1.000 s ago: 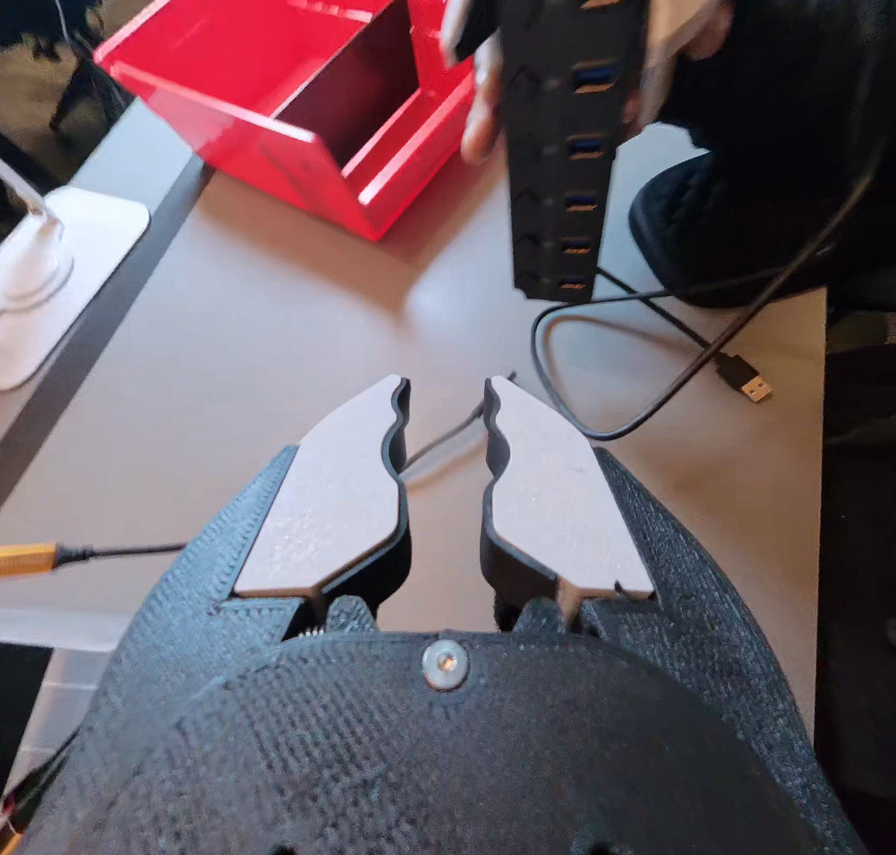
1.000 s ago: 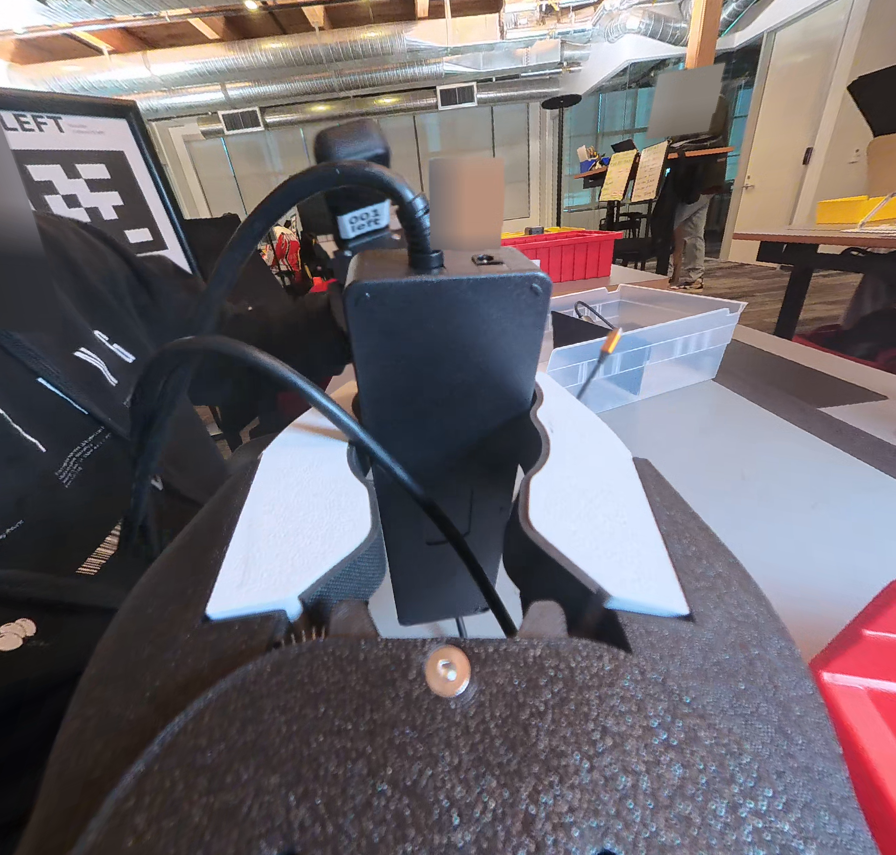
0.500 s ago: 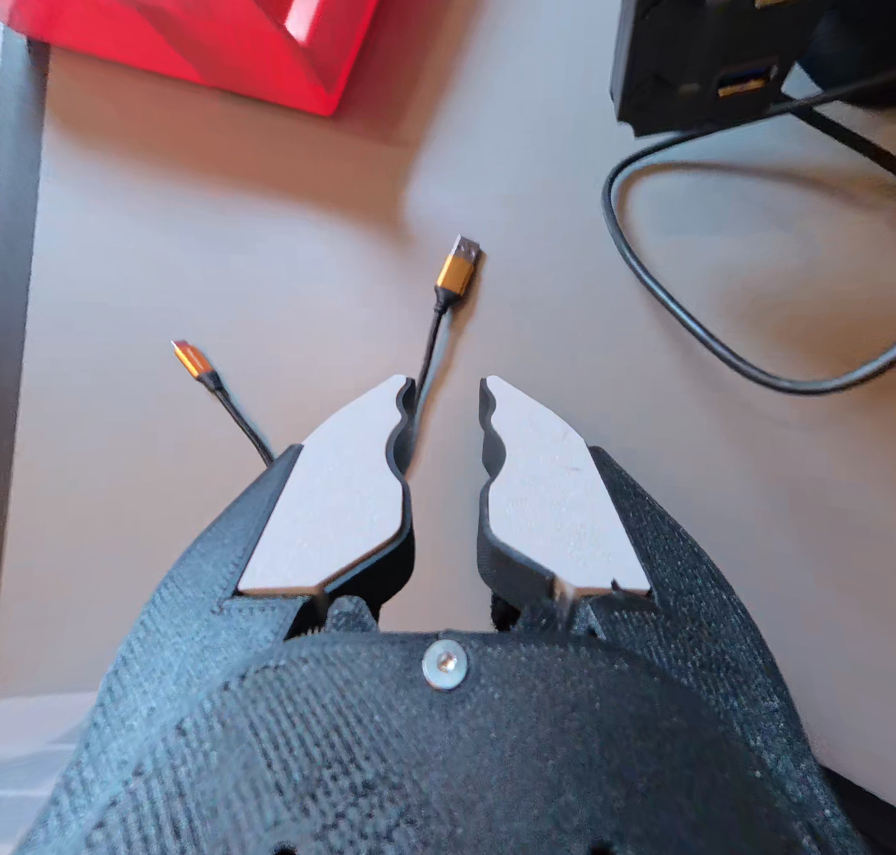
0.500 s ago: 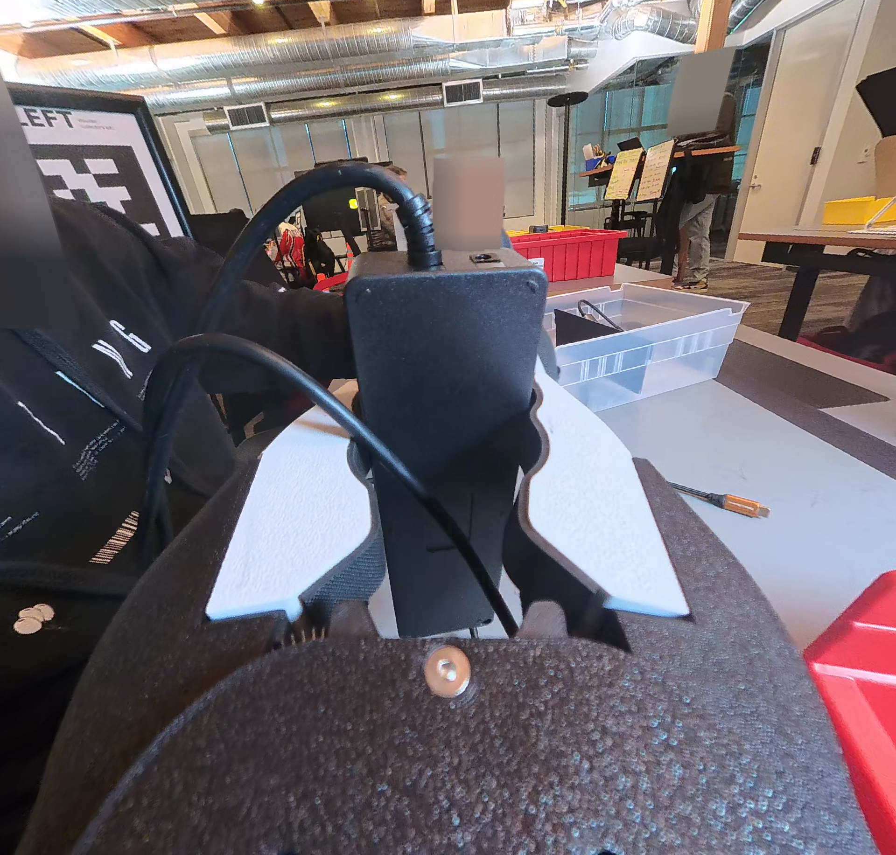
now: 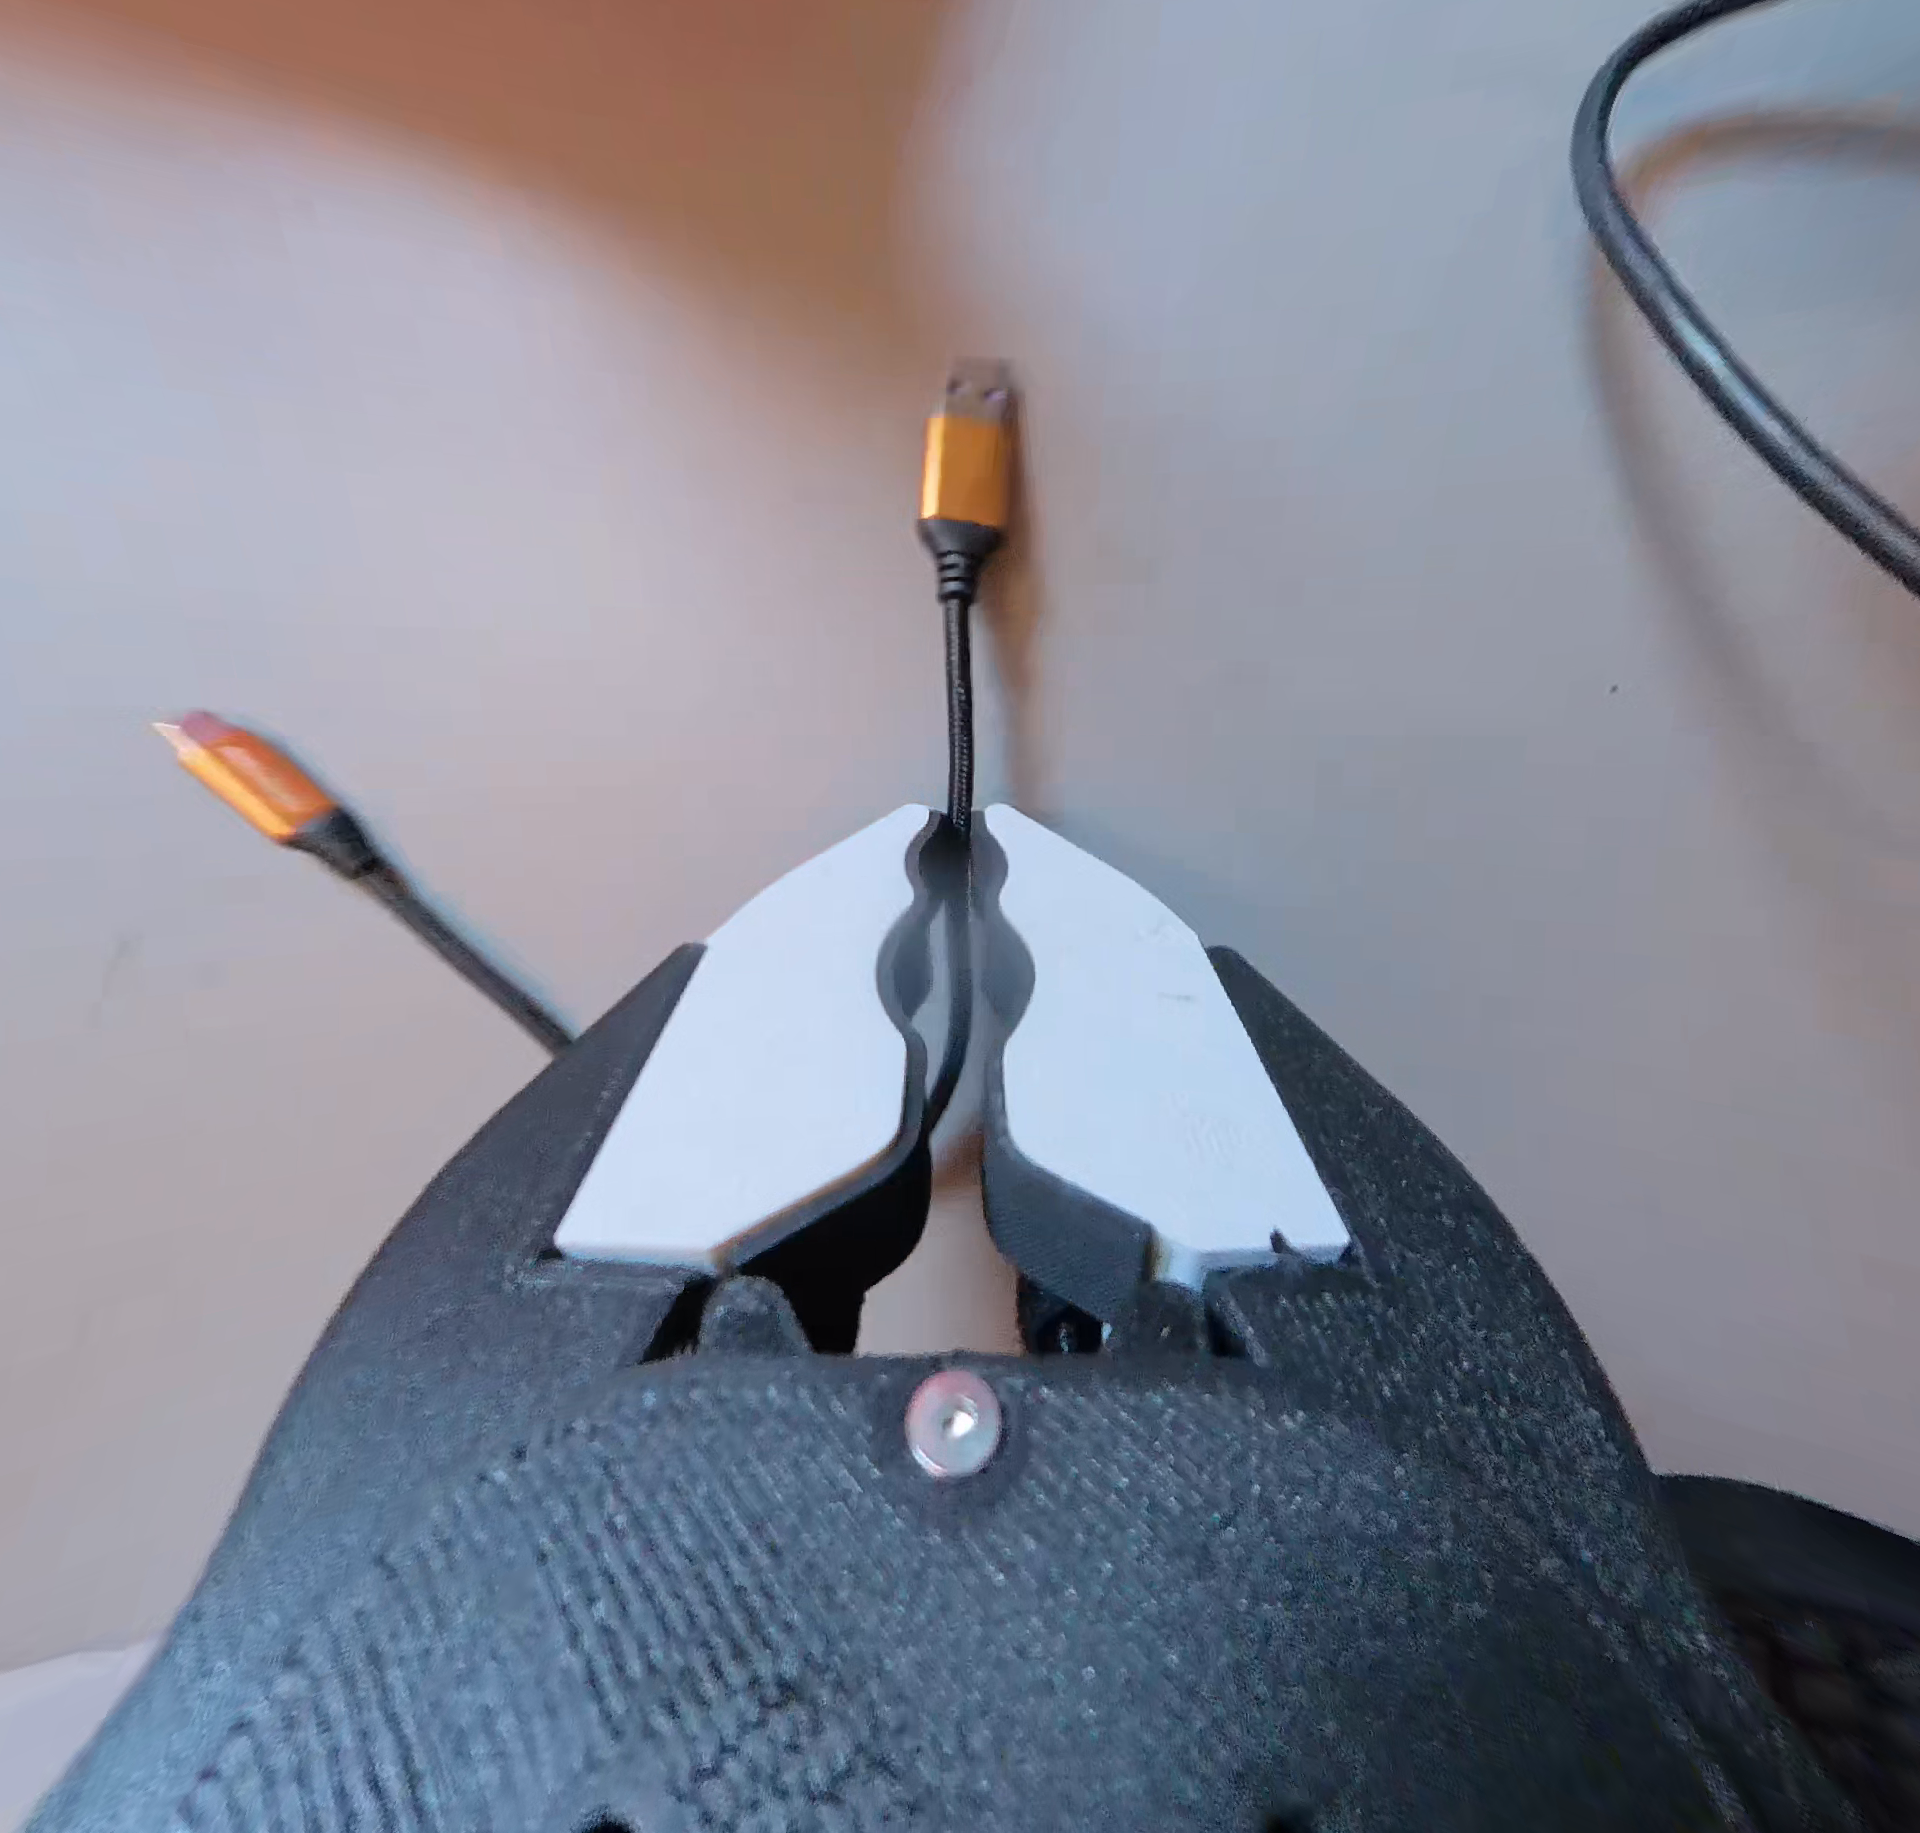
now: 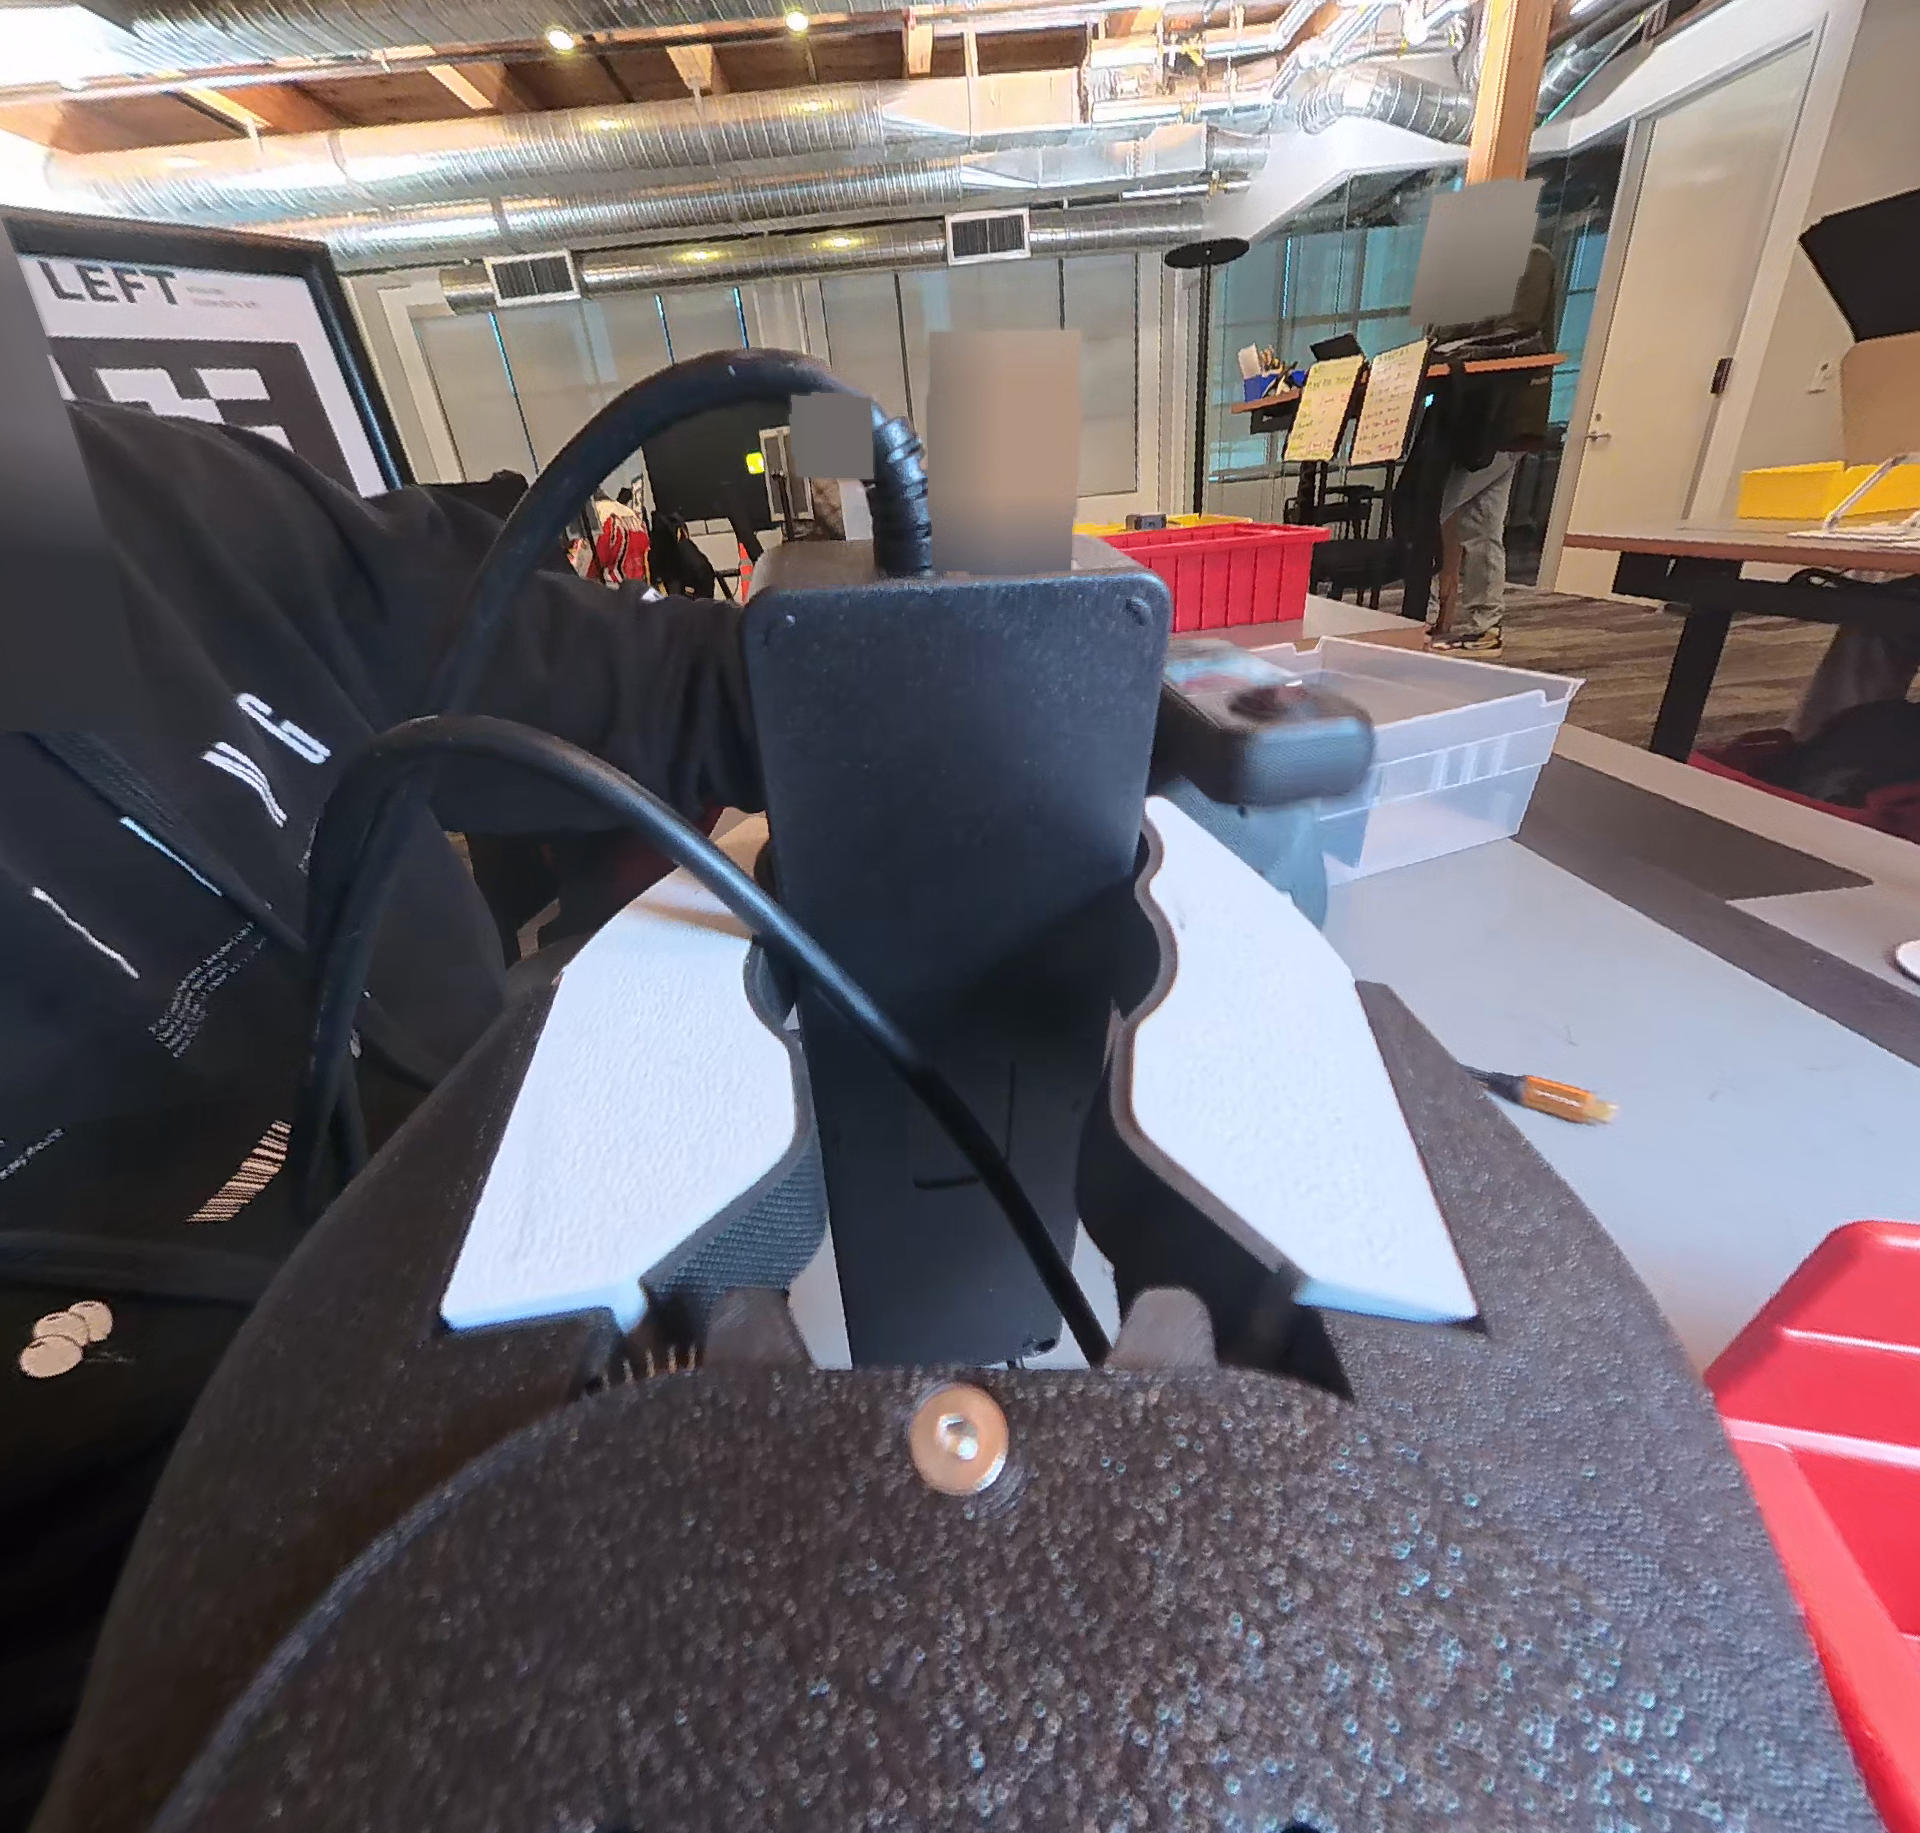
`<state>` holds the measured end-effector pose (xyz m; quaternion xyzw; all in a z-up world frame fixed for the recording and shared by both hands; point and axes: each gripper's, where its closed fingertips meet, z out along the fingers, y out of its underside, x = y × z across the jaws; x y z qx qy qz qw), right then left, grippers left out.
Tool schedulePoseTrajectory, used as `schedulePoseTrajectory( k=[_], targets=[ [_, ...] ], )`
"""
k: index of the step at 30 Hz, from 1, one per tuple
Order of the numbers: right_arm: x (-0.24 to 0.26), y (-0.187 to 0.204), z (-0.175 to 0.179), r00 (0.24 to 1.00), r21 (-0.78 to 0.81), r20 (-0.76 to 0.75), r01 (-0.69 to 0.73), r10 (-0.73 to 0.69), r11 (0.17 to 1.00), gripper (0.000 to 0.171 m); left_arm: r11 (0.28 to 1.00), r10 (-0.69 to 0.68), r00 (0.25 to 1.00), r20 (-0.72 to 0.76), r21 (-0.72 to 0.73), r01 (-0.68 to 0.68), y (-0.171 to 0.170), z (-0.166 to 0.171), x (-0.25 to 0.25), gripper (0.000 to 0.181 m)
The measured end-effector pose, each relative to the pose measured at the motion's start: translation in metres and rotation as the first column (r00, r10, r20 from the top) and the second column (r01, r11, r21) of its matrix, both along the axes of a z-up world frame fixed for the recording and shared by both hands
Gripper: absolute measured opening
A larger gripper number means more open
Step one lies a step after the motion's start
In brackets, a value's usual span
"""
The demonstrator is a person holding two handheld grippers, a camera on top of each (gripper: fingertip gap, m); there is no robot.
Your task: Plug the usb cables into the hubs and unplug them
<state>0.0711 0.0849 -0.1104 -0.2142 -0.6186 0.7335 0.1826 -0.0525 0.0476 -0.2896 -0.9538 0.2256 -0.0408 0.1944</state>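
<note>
In the left wrist view my left gripper (image 5: 958, 819) is shut on a black braided USB cable (image 5: 958, 713), a short way behind its orange plug (image 5: 966, 464), which lies on the table ahead. The cable's other orange-tipped end (image 5: 249, 775) lies to the left. In the right wrist view my right gripper (image 6: 951, 864) is shut on a black USB hub (image 6: 951, 786), held upright, with the hub's own black cord (image 6: 582, 775) looping to the left. An orange plug (image 6: 1553, 1097) also shows on the table at the right in that view.
The hub's black cord (image 5: 1704, 329) curves over the beige table (image 5: 416, 433) at the upper right. The right wrist view shows a clear plastic bin (image 6: 1455, 744), a red bin corner (image 6: 1829, 1451), a person's dark sleeve (image 6: 312, 744) at the left and the left gripper's body (image 6: 1278, 744) behind the hub.
My left gripper dropped down to the table and its pads closed on the braided cable behind the orange plug. My right gripper kept its hold on the hub.
</note>
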Motion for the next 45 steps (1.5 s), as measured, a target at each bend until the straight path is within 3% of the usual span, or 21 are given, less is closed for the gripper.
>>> schedulePoseTrajectory(
  k=[4, 8, 15, 17, 20, 23, 28, 31, 35, 39, 42, 45],
  targets=[
    [0.001, 0.002, 0.003, 1.000, -0.009, -0.009, 0.001, -0.001, 1.000, 0.060, 0.985, 0.076, 0.997, -0.020, 0.158, -0.072, -0.002, 0.043, -0.008, 0.004],
    [0.002, 0.001, 0.004, 1.000, -0.007, -0.014, -0.001, 0.001, 1.000, 0.059, 0.957, 0.096, 0.992, 0.077, 0.266, -0.113, -0.017, 0.098, 0.002, 0.004],
    [0.005, -0.001, 0.007, 1.000, -0.022, -0.015, -0.021, 0.020, 1.000, 0.059, 0.934, -0.146, 0.930, 0.338, 0.358, 0.016, -0.066, 0.176, 0.061, 0.004],
    [0.004, -0.002, 0.007, 1.000, -0.027, -0.011, -0.024, 0.023, 0.999, 0.060, 0.939, -0.053, 0.930, 0.364, 0.336, -0.078, -0.065, 0.168, 0.038, 0.004],
    [0.003, -0.002, 0.005, 1.000, -0.026, -0.004, -0.025, 0.024, 0.999, 0.060, 0.948, 0.231, 0.929, 0.289, 0.148, -0.281, -0.062, 0.103, -0.017, 0.004],
    [0.001, -0.002, 0.003, 1.000, -0.027, 0.005, -0.021, 0.021, 0.999, 0.059, 0.926, 0.360, 0.920, 0.158, 0.056, -0.372, -0.062, 0.049, -0.048, 0.004],
    [-0.003, 0.001, -0.002, 0.999, -0.033, 0.027, -0.016, 0.016, 0.999, 0.059, 0.921, 0.388, 0.915, -0.112, 0.095, -0.379, -0.051, 0.032, -0.064, 0.005],
    [-0.004, 0.002, -0.004, 0.999, -0.028, 0.032, -0.013, 0.014, 1.000, 0.060, 0.919, 0.394, 0.876, -0.278, 0.136, -0.371, -0.048, 0.027, -0.074, 0.005],
    [-0.003, 0.002, -0.003, 1.000, -0.029, 0.027, -0.015, 0.015, 0.999, 0.060, 0.924, 0.381, 0.814, -0.438, 0.206, -0.322, -0.040, 0.030, -0.082, 0.020],
    [-0.003, 0.003, -0.003, 0.999, -0.029, 0.027, -0.016, 0.017, 0.999, 0.060, 0.947, 0.321, 0.852, -0.414, 0.161, -0.278, -0.027, 0.020, -0.073, 0.025],
    [-0.002, 0.003, -0.003, 1.000, -0.031, 0.025, -0.016, 0.017, 0.999, 0.060, 0.939, 0.338, 0.885, -0.320, 0.051, -0.340, -0.022, 0.004, -0.068, 0.033],
    [-0.001, 0.004, -0.001, 1.000, -0.034, 0.019, -0.016, 0.016, 0.999, 0.060, 0.925, 0.361, 0.876, -0.321, 0.007, -0.379, -0.016, -0.005, -0.077, 0.030]
  ],
)
